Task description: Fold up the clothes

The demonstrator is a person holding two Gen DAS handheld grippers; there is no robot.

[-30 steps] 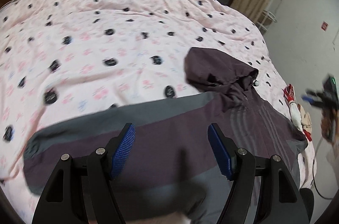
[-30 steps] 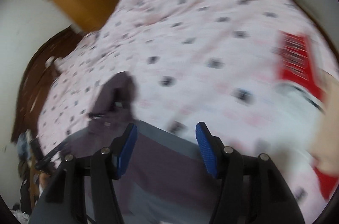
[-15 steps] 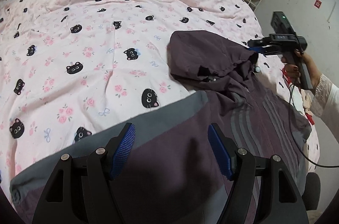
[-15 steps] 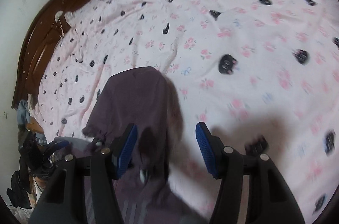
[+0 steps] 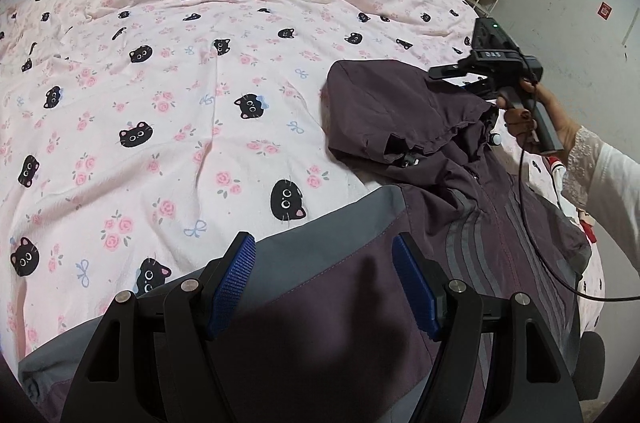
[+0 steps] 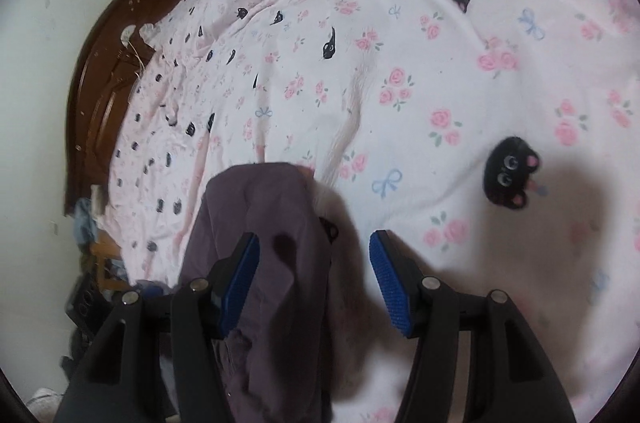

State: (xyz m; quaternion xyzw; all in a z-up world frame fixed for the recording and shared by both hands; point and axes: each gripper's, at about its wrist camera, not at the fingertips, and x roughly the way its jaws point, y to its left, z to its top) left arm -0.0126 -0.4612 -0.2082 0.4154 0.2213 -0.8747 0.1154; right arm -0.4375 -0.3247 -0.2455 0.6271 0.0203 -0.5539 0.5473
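Purple-grey and striped down the chest, a hooded jacket lies spread across a bed covered in pink sheeting printed with black cat faces, roses and blue bows. Its hood rests flat on the sheet, toward the far side of the bed, and one grey-edged sleeve runs along the near edge.

Seen from the left wrist camera, the left gripper hangs over that sleeve, its blue-padded fingers standing partly apart with nothing between them; the cloth lies below them, and whether they touch it cannot be told. In the same view the right gripper is at the far edge of the hood, held in a person's right hand with a white lace-cuffed sleeve, and a black cable trails from it over the jacket front.

From the right wrist camera, the right gripper points down at the hood, its fingers likewise partly apart and gripping nothing. The hood's edge lies under the gap, its bulk beneath the left finger, bare sheet beneath the right. A dark wooden headboard curves along the bed's far left side.
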